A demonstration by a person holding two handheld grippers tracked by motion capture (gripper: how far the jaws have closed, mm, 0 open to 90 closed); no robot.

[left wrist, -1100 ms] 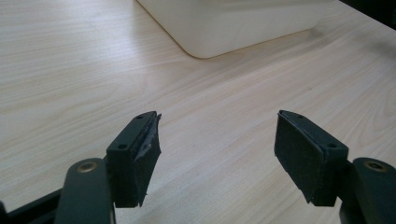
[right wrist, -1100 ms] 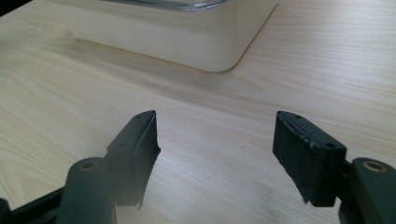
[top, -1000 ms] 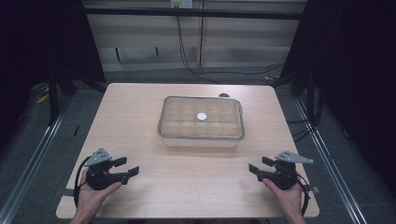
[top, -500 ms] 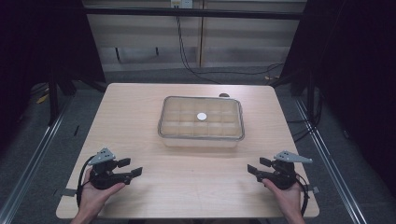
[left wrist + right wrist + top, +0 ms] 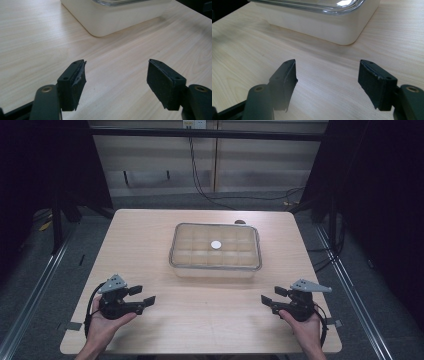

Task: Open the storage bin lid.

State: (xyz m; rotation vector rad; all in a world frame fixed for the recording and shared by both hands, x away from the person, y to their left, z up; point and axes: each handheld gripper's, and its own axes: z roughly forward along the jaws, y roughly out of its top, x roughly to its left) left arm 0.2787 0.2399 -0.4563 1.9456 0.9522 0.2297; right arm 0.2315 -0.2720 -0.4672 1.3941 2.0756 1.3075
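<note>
Small round object (image 5: 240, 222) (behind box (image 5: 216, 268)) unidentifiable.

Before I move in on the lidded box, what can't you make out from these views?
- Box contents: high view, the clear lid's glare and small size hide them; the white round spot is unidentifiable.
- Lid top: left gripper view, cut off by the upper edge.
- Box's far side: right gripper view, likewise cut off.

Left gripper (image 5: 146, 296) shifted slightly right and a little nearer along the worktop's (image 5: 210, 320) near edge, right gripper (image 5: 270, 297) drawn a touch nearer and left, fingers of both spread apart as before
</note>
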